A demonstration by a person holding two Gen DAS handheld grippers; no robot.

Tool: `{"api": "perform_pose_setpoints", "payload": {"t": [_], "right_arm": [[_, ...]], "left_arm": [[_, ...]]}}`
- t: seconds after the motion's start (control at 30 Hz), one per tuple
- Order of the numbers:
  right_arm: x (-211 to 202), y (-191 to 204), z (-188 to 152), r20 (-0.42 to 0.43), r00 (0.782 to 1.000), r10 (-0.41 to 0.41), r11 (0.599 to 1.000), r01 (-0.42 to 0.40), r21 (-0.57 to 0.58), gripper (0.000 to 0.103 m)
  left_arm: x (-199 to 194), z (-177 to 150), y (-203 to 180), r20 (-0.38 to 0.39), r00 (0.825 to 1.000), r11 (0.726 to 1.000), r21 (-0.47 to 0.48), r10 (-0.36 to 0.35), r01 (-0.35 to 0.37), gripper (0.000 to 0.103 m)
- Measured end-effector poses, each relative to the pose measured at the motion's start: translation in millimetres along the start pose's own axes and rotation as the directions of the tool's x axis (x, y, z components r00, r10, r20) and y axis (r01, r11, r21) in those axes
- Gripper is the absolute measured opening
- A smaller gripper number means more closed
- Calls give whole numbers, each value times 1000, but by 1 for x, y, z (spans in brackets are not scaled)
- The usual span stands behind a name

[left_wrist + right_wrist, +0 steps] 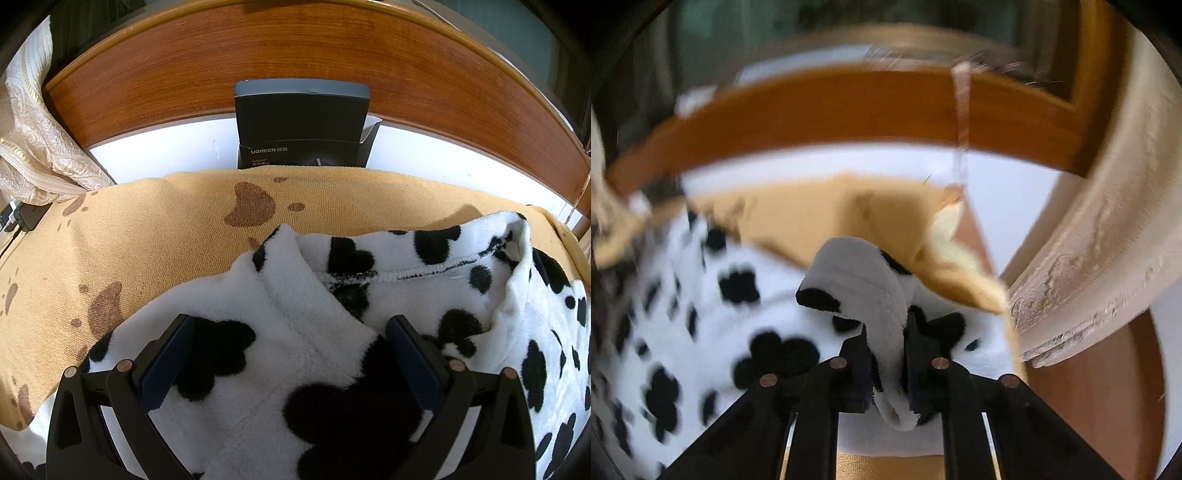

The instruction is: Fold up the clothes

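Cow-print fleece garment [280, 354] lay on the tan blanket [147, 229]. Left gripper [291, 354] spread wide over it — gripping nothing. Right gripper [886, 354] clamped a fleece fold at the garment's right edge; view blurred.

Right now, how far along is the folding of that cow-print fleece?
Early. One flap of the fleece already lies turned over near the collar. The right hand-held gripper is shut on a fleece edge; motion blur suggests it is moving. The left hand-held gripper is open over the fleece. The rest lies spread on the yellow towel, unfolded.
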State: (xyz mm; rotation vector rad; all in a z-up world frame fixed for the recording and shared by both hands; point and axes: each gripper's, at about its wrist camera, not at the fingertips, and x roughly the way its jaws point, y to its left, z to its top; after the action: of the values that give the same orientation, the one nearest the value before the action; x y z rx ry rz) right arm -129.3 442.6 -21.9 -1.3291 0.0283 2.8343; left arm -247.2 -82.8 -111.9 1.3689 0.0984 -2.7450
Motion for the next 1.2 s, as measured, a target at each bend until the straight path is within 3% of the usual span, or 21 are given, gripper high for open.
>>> {"api": "perform_pose_setpoints", "payload": {"t": [0.2, 0.33, 0.47, 0.6, 0.77, 0.93, 1.07, 1.13, 1.2], "right_arm": [[-82, -42, 16, 209, 977, -46, 986, 11, 167, 13], [-148, -69, 16, 345, 932, -113, 963, 17, 269, 13], [-199, -89, 12, 431, 893, -130, 943, -24, 333, 13], [-210, -84, 9, 424, 900, -104, 943, -47, 331, 13], [-188, -74, 5, 345, 938, -35, 934, -92, 345, 13], [-163, -48, 7, 303, 952, 32, 934, -136, 330, 13], [-162, -9, 17, 323, 941, 105, 946, -195, 259, 13], [-160, 14, 24, 327, 932, 154, 949, -232, 213, 13], [-155, 47, 29, 325, 920, 221, 947, -282, 154, 13]], "left_arm": [[1, 0, 1, 0, 1000, 1000, 2, 0, 0, 103], [1, 1, 2, -1, 1000, 1000, 3, 0, 0, 103], [2, 1, 2, -1, 1000, 1000, 4, 2, -2, 103], [2, 1, 1, -3, 1000, 1000, 8, 6, -6, 103], [1, 0, 2, -3, 1000, 1000, 6, 0, 0, 103], [-10, -1, 20, 15, 995, 991, -89, -102, 103, 103], [-28, -6, 36, 5, 970, 944, -227, -244, 238, 103], [-39, -11, 38, -1, 944, 908, -275, -330, 317, 103], [-48, -15, 37, -3, 925, 892, -266, -379, 364, 103]]}}
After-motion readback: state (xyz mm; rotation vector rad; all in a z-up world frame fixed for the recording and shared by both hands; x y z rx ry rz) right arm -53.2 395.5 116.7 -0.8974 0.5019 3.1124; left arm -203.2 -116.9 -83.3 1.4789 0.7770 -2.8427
